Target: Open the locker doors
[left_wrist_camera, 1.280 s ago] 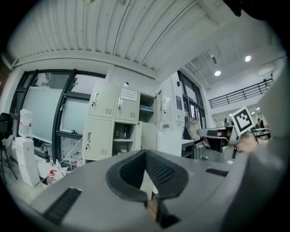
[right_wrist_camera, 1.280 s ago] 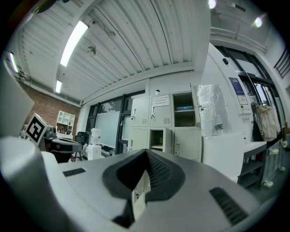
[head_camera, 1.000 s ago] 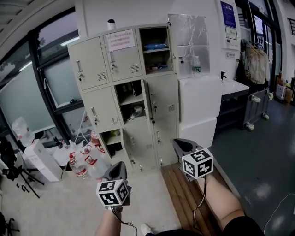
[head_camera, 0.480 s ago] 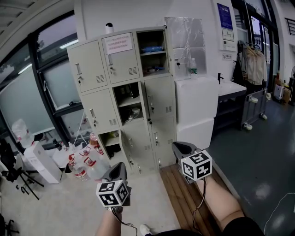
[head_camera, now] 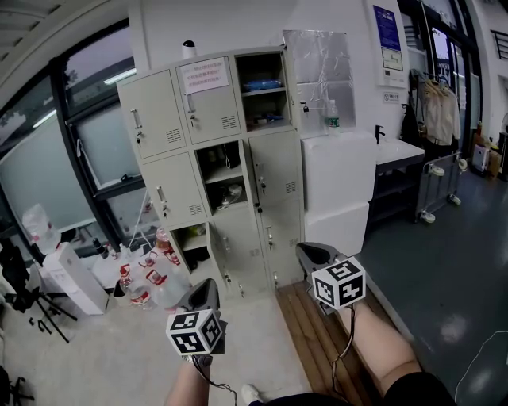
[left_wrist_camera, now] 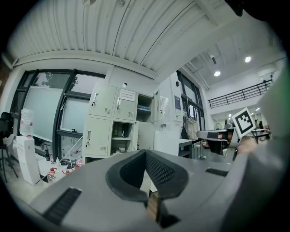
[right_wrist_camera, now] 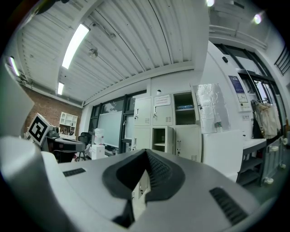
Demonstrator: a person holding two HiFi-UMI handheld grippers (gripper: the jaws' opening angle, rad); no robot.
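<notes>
Nothing in left gripper (head_camera: 209, 283) or right gripper (head_camera: 306, 248), both pinched shut, well off locker (head_camera: 171, 186). Some doors (head_camera: 274, 170) closed, some open: approaching or leaving.

Cluster of bottles (head_camera: 147, 276) on the pale floor (head_camera: 95, 365), just beside a white box (head_camera: 73, 279). Black tripod (head_camera: 32, 305) at far left, below a wide window (head_camera: 48, 170). White cabinet (head_camera: 341, 178) against the wall (head_camera: 238, 24), 1 bottle (head_camera: 332, 117) upright on top, clear plastic sheet (head_camera: 317, 59) hung above. Further right, desk (head_camera: 401, 151) with a tap (head_camera: 380, 132), blue poster (head_camera: 389, 28) on the wall, coats (head_camera: 435, 107) hanging beyond. Wooden strip (head_camera: 313, 337) set in the floor at lower middle.
</notes>
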